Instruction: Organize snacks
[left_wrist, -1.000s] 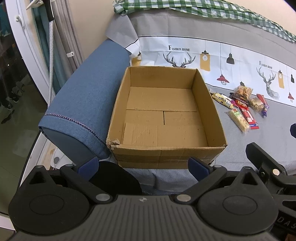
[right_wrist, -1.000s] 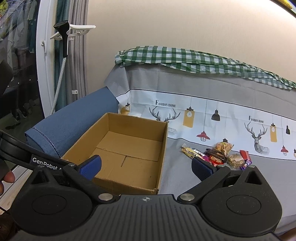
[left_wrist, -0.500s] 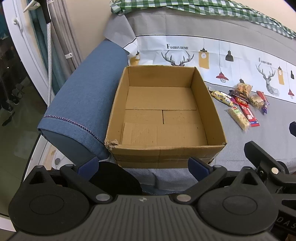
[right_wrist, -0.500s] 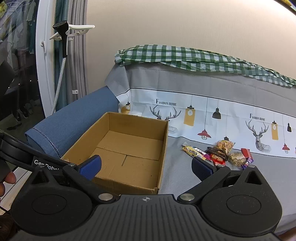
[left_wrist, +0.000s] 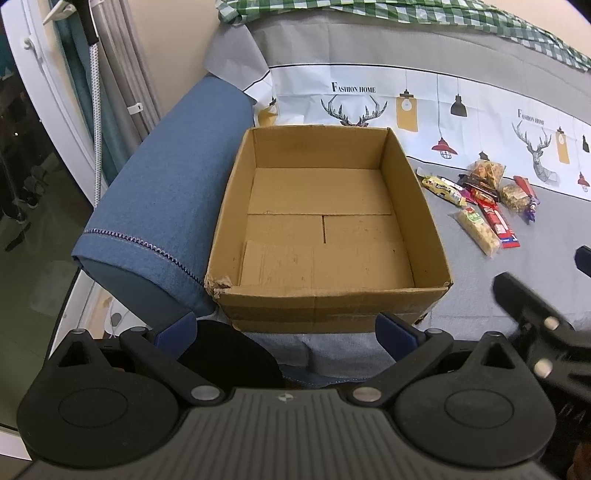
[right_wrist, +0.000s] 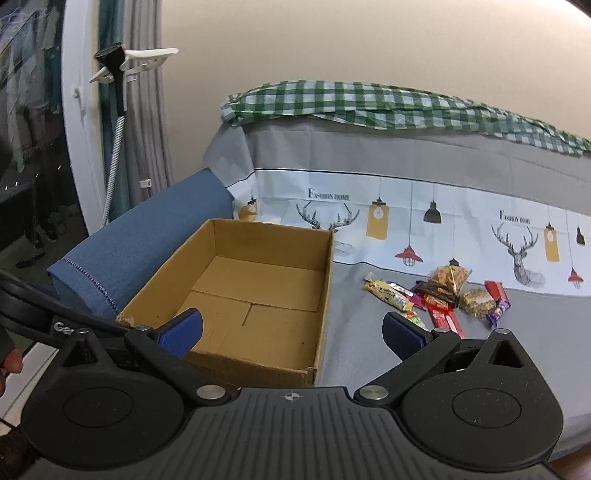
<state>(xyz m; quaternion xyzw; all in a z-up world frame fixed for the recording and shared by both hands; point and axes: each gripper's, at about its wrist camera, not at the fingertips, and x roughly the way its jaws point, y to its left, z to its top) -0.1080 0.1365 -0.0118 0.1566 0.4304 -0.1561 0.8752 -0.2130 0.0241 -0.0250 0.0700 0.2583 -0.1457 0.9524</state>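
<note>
I see one cardboard box (left_wrist: 325, 229), with nothing in it, just past my left gripper (left_wrist: 286, 332). About seven snack packs (right_wrist: 439, 299) lie ahead of my right gripper (right_wrist: 291, 332), near its right finger. Both grippers hang spread wide, holding nothing.
</note>
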